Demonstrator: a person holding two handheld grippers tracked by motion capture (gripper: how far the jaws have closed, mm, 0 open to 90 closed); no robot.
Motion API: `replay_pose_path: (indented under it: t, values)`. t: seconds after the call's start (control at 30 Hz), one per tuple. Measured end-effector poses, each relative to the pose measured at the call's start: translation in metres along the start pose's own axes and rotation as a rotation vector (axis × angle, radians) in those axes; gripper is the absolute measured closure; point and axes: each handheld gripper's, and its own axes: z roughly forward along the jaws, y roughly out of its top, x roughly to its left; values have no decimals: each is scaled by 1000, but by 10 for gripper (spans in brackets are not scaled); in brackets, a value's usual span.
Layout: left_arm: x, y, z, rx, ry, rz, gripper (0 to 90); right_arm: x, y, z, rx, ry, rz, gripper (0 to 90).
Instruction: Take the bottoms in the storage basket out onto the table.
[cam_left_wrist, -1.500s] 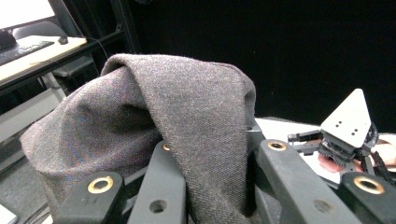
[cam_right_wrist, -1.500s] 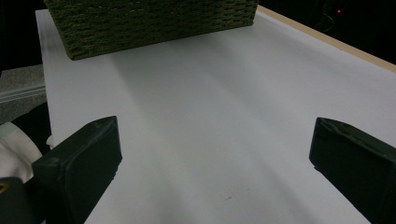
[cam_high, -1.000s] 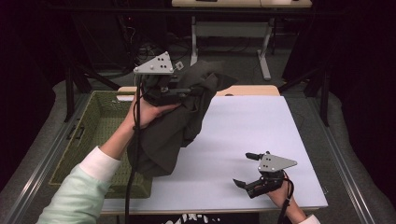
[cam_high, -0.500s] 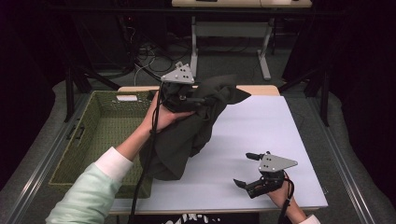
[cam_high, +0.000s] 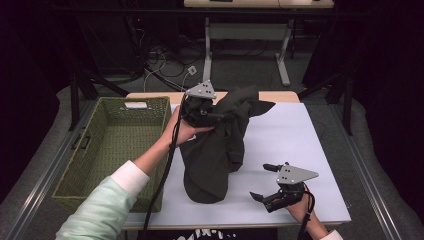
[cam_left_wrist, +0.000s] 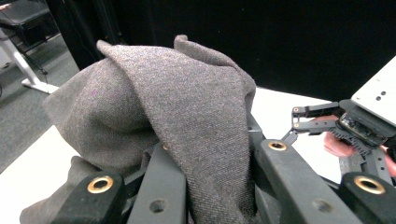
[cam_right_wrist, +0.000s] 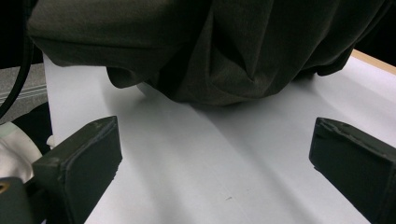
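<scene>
My left gripper (cam_high: 212, 115) has its jaws clamped on a bunch of the dark garment (cam_high: 220, 150), which I hold up near the table's (cam_high: 300, 145) far edge. The cloth hangs with its long axis running toward the near edge, its lower end resting on the white top. My right gripper (cam_high: 264, 182) sits by the near right corner, jaws spread wide, empty.
</scene>
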Motion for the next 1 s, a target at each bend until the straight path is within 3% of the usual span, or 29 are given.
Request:
replay_pose_path:
  t: [0.47, 1.0]
  values:
    - [5, -11, 4, 56, 15, -17, 784, 0, 0, 1, 2, 0, 1, 20]
    - [11, -41, 24, 189, 20, -51, 774, 0, 0, 1, 9, 3, -1, 21]
